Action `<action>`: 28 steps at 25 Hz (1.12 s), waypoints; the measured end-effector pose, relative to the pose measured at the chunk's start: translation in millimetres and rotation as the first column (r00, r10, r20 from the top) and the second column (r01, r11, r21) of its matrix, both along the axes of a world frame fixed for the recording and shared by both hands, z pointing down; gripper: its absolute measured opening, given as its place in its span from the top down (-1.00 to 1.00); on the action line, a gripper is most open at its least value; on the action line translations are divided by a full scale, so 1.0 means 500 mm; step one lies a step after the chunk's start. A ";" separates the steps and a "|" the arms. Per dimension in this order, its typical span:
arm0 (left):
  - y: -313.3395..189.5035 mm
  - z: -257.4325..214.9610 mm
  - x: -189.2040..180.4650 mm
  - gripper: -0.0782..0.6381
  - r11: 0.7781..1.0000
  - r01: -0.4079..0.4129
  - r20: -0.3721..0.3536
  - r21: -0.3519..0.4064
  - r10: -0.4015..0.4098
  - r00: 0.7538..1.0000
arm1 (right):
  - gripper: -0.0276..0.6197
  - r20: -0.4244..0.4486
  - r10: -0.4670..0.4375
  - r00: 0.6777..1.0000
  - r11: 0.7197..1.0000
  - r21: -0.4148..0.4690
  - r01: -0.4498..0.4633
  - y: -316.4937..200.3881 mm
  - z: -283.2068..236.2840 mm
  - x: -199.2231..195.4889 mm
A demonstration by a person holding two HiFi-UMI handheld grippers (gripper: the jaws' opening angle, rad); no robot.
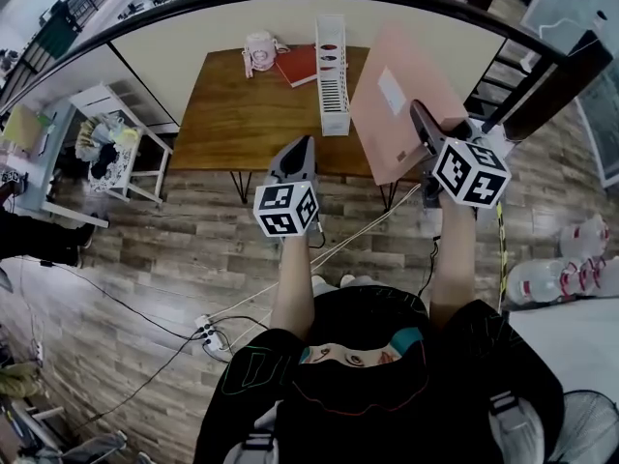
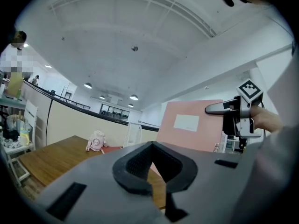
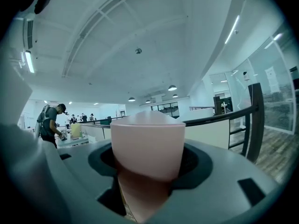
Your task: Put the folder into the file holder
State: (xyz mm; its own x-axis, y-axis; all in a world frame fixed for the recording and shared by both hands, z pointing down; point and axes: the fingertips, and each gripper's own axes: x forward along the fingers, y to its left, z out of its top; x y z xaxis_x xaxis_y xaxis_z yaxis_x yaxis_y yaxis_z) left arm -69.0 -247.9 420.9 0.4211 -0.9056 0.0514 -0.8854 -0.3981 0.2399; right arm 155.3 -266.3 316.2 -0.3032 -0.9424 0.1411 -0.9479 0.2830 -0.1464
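Your right claw (image 1: 423, 129) clamps the pink folder (image 1: 397, 104), airborne over the bench's (image 1: 232, 114) right edge. Left claw (image 1: 300, 148) closed, empty. Turn the folder edge-on and line it up with a slot of the file holder (image 1: 332, 75) by the far edge; the slots are probably narrow.

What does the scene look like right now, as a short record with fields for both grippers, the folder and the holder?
left gripper: shut, empty
right gripper: shut on pink folder
folder state: held in the air beside the holder, not yet in
file holder: white, upright on wooden table
also on table: flat red item
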 end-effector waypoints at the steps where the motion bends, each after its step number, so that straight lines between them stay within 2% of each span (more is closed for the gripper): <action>1: -0.003 -0.005 -0.003 0.79 1.000 0.003 0.001 0.005 -0.003 1.000 | 0.02 0.004 -0.007 1.000 1.000 0.009 0.007 -0.004 -0.009 -0.005; 7: -0.026 -0.018 -0.034 0.79 0.999 0.031 -0.001 0.021 -0.031 1.000 | 0.02 0.009 -0.049 0.999 0.998 0.044 0.048 -0.043 -0.043 -0.048; 14: -0.052 -0.015 -0.075 0.79 0.998 0.055 -0.002 0.024 -0.055 0.998 | 0.03 0.004 -0.051 0.999 0.997 0.059 0.050 -0.105 -0.049 -0.098; 21: -0.079 -0.004 -0.093 0.79 0.998 0.058 -0.004 0.016 -0.058 0.998 | 0.04 -0.020 -0.036 0.999 0.997 0.066 0.037 -0.151 -0.039 -0.135; 28: -0.112 0.007 -0.137 0.79 0.998 0.056 -0.009 0.003 -0.056 0.998 | 0.04 -0.030 0.018 0.999 0.999 0.044 -0.017 -0.199 -0.024 -0.166</action>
